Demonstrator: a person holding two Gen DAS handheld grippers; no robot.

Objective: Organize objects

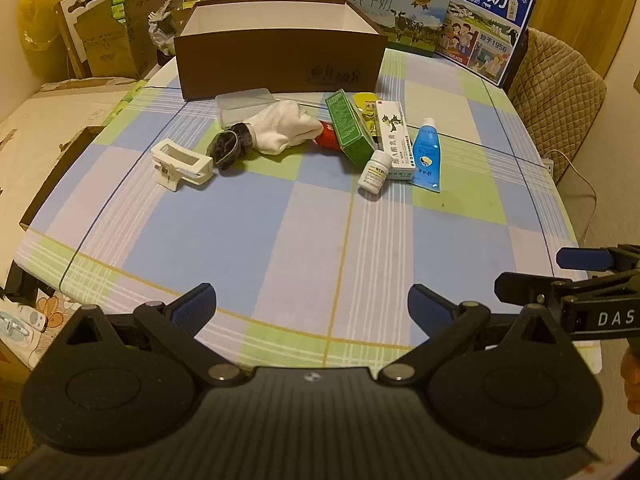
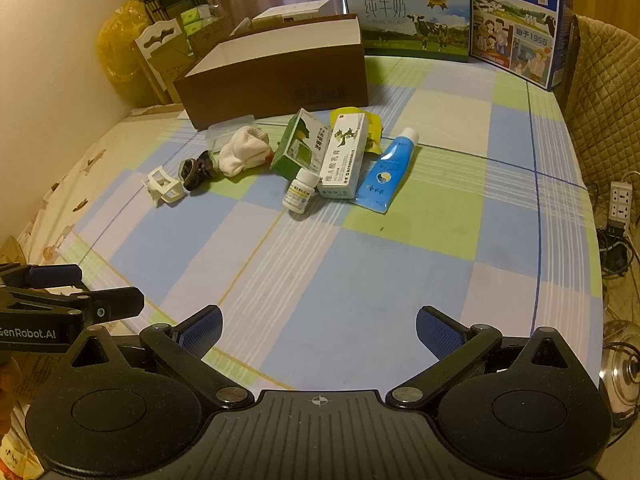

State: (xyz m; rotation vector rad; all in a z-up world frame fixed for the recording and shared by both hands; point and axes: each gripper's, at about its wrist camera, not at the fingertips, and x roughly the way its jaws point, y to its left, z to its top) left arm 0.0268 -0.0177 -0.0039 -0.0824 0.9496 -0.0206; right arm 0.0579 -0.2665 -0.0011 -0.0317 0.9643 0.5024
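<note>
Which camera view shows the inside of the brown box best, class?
The left wrist view: it faces the brown box nearly head on, showing its white inner walls. The right wrist view sees the box from an angle, showing mostly its outer front and less of the inside.

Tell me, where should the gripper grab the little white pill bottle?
Grip the white pill bottle across its round body, below the cap, coming from the near side. It lies tilted at the near edge of the pile, its body clear toward the open left gripper.

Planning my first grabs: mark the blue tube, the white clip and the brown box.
blue tube (image 2: 386, 170), right wrist view, mid body.
white clip (image 1: 182, 163), left wrist view, frame.
brown box (image 1: 280, 62), left wrist view, front wall.
</note>
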